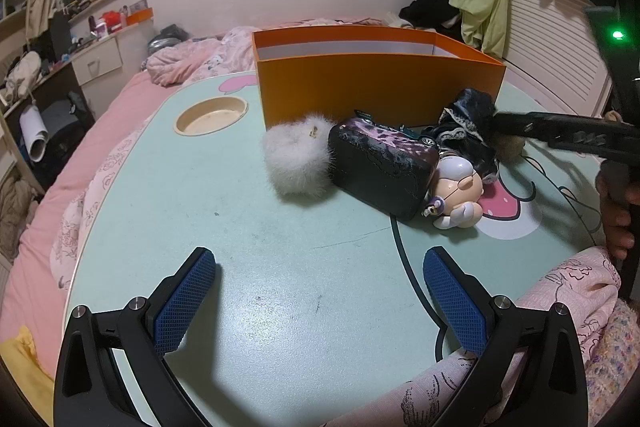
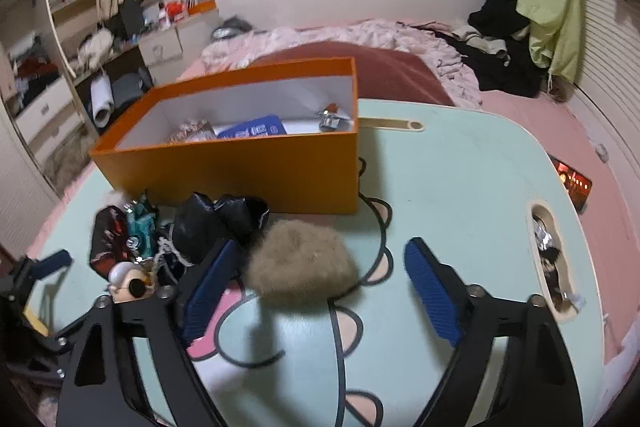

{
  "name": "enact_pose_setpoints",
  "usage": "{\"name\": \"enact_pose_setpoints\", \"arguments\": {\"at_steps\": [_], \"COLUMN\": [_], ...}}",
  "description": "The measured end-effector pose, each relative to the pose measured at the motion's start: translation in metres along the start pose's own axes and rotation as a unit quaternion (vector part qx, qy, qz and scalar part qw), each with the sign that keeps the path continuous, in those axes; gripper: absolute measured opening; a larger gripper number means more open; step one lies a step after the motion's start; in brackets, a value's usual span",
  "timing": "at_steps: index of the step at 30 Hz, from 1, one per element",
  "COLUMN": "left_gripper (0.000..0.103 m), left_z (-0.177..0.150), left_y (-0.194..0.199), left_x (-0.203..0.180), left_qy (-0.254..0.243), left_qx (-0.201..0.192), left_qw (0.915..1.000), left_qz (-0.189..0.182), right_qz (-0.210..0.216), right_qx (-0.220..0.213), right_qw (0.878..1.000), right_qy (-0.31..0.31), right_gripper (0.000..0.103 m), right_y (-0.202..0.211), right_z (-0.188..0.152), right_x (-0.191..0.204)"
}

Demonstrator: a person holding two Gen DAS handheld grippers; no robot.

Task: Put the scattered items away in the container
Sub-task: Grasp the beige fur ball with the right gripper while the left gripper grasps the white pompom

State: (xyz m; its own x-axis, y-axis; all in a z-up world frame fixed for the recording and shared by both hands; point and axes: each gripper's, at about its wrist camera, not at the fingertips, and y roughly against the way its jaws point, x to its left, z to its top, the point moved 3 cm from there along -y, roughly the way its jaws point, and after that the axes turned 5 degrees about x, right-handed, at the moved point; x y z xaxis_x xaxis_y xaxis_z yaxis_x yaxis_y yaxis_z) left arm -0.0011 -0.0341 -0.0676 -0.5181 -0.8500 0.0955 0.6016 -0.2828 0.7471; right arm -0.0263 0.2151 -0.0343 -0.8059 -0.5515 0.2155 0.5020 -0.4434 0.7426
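Orange cardboard box lies lengthwise along the desk's far edge, open-topped, white inside. Brown furry pompom sits between the right gripper's parted jaws, untouched; left gripper gapes empty.

On the mint table the orange box stands at the far side. Just in front of it lie a white fluffy pompom, touching a dark case, with a small figurine to the right. The left gripper hovers near (jaws apart, nothing between them).
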Motion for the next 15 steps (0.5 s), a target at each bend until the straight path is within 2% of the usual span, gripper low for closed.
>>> {"name": "enact_pose_setpoints", "arguments": {"at_steps": [2, 4, 7, 10, 15], "left_gripper": [0.103, 0.103, 0.103, 0.103, 0.103], "left_z": [0.0, 0.0, 0.0, 0.002, 0.015], "left_y": [0.0, 0.0, 0.0, 0.003, 0.008], "left_x": [0.0, 0.0, 0.0, 0.003, 0.03], "left_qy": [0.0, 0.0, 0.0, 0.009, 0.069], "left_qx": [0.0, 0.0, 0.0, -0.003, -0.021], "left_qw": [1.0, 1.0, 1.0, 0.9998, 0.9961], "left_qz": [0.0, 0.0, -0.002, -0.019, -0.051], "right_qz": [-0.006, -0.003, 0.019, 0.023, 0.036], "right_qx": [0.022, 0.019, 0.002, -0.044, -0.081], "right_qw": [1.0, 1.0, 1.0, 0.999, 0.996], "right_qy": [0.016, 0.021, 0.018, 0.012, 0.017], "right_gripper": [0.052, 0.046, 0.044, 0.043, 0.043], "right_y": [-0.011, -0.015, -0.007, 0.01, 0.025], "right_z": [0.001, -0.002, -0.012, -0.019, -0.037], "right_x": [0.005, 0.005, 0.004, 0.001, 0.007]}}
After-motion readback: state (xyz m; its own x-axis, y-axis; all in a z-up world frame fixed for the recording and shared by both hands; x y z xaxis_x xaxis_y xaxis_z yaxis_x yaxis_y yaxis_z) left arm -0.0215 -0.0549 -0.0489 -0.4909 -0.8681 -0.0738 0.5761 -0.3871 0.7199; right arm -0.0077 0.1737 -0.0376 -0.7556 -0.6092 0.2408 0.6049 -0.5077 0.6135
